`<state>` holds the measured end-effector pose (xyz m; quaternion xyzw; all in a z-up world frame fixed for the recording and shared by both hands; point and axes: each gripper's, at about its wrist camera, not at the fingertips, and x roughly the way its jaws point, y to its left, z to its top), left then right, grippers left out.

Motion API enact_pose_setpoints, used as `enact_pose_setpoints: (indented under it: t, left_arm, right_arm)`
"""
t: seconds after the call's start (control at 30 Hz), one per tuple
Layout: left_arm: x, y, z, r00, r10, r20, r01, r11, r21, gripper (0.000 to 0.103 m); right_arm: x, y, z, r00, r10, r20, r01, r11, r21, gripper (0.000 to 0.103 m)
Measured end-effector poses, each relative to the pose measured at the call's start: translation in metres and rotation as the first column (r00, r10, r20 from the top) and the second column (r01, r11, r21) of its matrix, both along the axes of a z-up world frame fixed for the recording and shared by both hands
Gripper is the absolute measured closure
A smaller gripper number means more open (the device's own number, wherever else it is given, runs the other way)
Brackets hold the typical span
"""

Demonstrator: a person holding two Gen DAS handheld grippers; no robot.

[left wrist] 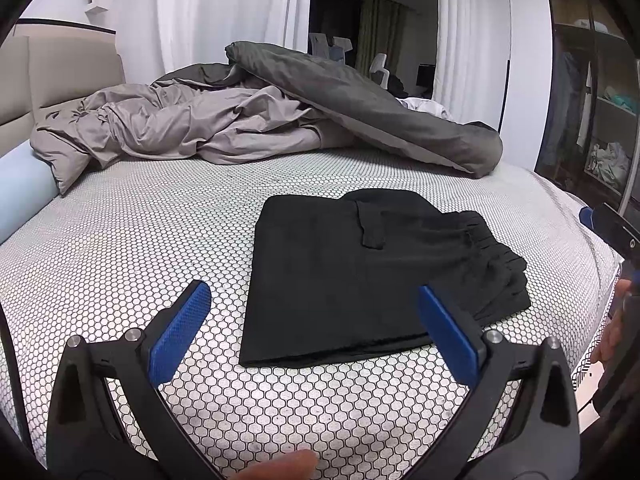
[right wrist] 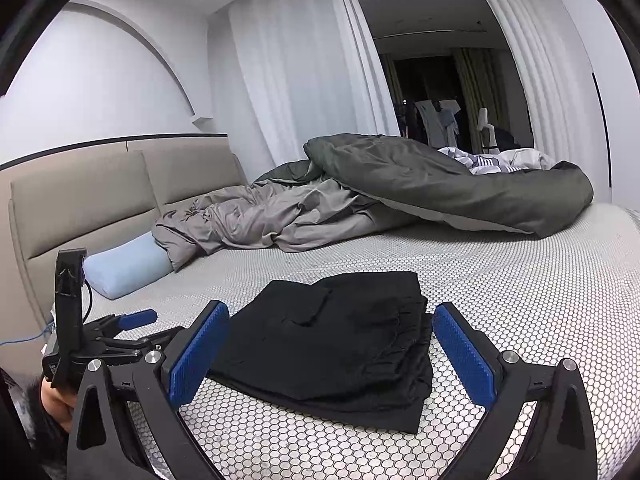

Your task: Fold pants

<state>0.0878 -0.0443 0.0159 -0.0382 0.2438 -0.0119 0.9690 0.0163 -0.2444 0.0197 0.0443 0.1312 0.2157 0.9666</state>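
Note:
Black pants (left wrist: 360, 276) lie folded into a flat rectangle on the honeycomb-patterned mattress (left wrist: 160, 240), elastic waistband bunched at the right edge. My left gripper (left wrist: 314, 330) hovers just in front of the fold, open, blue pads wide apart and holding nothing. In the right wrist view the same pants (right wrist: 332, 344) sit between and beyond my right gripper's fingers; the right gripper (right wrist: 330, 350) is open and not touching the cloth. The left gripper (right wrist: 120, 332) shows at the left of that view, and the right gripper (left wrist: 616, 236) peeks in at the left wrist view's right edge.
A crumpled grey duvet (left wrist: 200, 124) and a dark green quilt (left wrist: 380, 108) are heaped at the far side of the bed. A light blue pillow (right wrist: 128, 266) lies by the beige headboard (right wrist: 80, 200). White curtains (right wrist: 304, 80) hang behind; shelves (left wrist: 600, 120) stand at right.

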Motion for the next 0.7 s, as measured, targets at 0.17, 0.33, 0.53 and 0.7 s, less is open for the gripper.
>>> enact_pose_setpoints:
  t: [0.17, 0.33, 0.53, 0.7]
  left_arm:
    - [0.0003, 0.0029, -0.0002, 1.000, -0.005, 0.002, 0.005, 1.000, 0.003, 0.001]
    - [0.0005, 0.0038, -0.0005, 1.000, -0.007, 0.002, 0.007, 1.000, 0.002, 0.001]
    - [-0.0003, 0.0042, -0.0003, 1.000, -0.010, 0.005, 0.010, 1.000, 0.004, 0.001]
    - [-0.0004, 0.0043, -0.0007, 1.000, -0.009, 0.005, 0.009, 1.000, 0.003, 0.001]
  right_arm:
    - [0.0002, -0.0003, -0.0005, 1.000, -0.003, -0.001, 0.003, 1.000, 0.000, 0.000]
    - [0.0013, 0.0005, -0.0009, 1.000, 0.002, -0.008, -0.002, 1.000, -0.005, 0.000]
    - [0.0007, 0.0034, -0.0023, 1.000, 0.002, -0.007, -0.003, 1.000, -0.015, 0.000]
    - [0.0011, 0.0044, -0.0023, 1.000, 0.003, -0.007, -0.004, 1.000, -0.018, 0.000]
